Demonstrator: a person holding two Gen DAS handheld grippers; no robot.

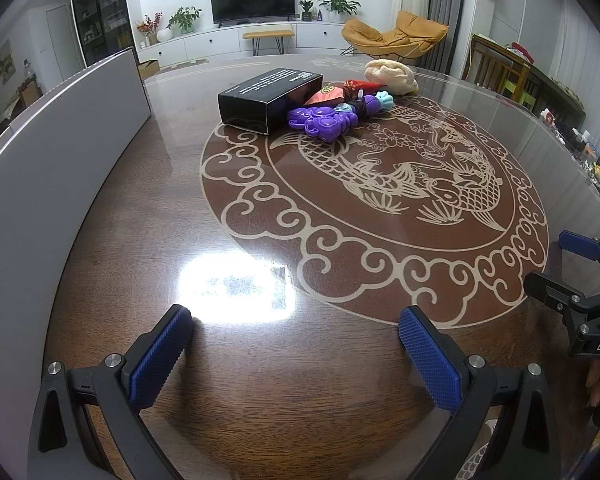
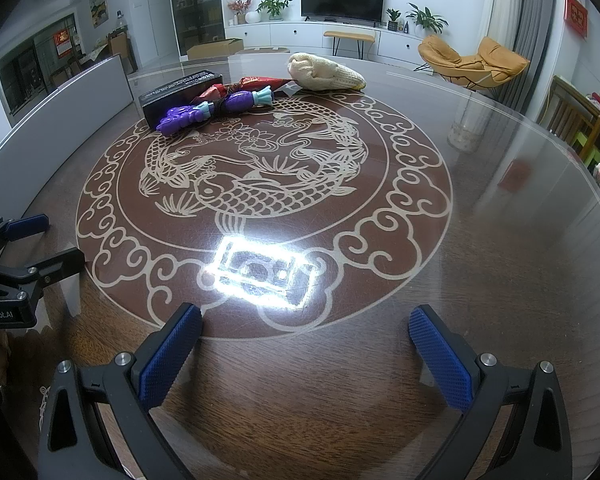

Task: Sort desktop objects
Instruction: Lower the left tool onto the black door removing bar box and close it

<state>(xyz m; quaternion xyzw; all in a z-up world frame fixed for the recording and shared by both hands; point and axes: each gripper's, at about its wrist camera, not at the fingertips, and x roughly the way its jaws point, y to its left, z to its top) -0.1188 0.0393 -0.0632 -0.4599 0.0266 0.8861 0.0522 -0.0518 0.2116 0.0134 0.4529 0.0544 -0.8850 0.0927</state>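
Note:
On the far side of the glossy round table (image 1: 284, 392) lies a cluster: a black box (image 1: 268, 94) (image 2: 180, 90), a purple toy (image 1: 324, 120) (image 2: 188, 114) with a teal-tipped purple piece (image 1: 374, 100) (image 2: 248, 98), red packets (image 1: 340, 90) (image 2: 256, 82) and a cream cloth bundle (image 1: 392, 74) (image 2: 324, 72). My left gripper (image 1: 296, 324) hovers open over the near table, nothing between its blue pads (image 1: 160, 356). My right gripper (image 2: 306, 328) is likewise open and empty. Each gripper shows at the other view's edge.
A long white box wall (image 1: 60, 152) (image 2: 60, 120) stands along the table's left side. A fish medallion pattern (image 2: 260, 184) covers the table centre, with lamp glare near the grippers. Beyond the table are a TV unit, an orange chair and a wooden chair.

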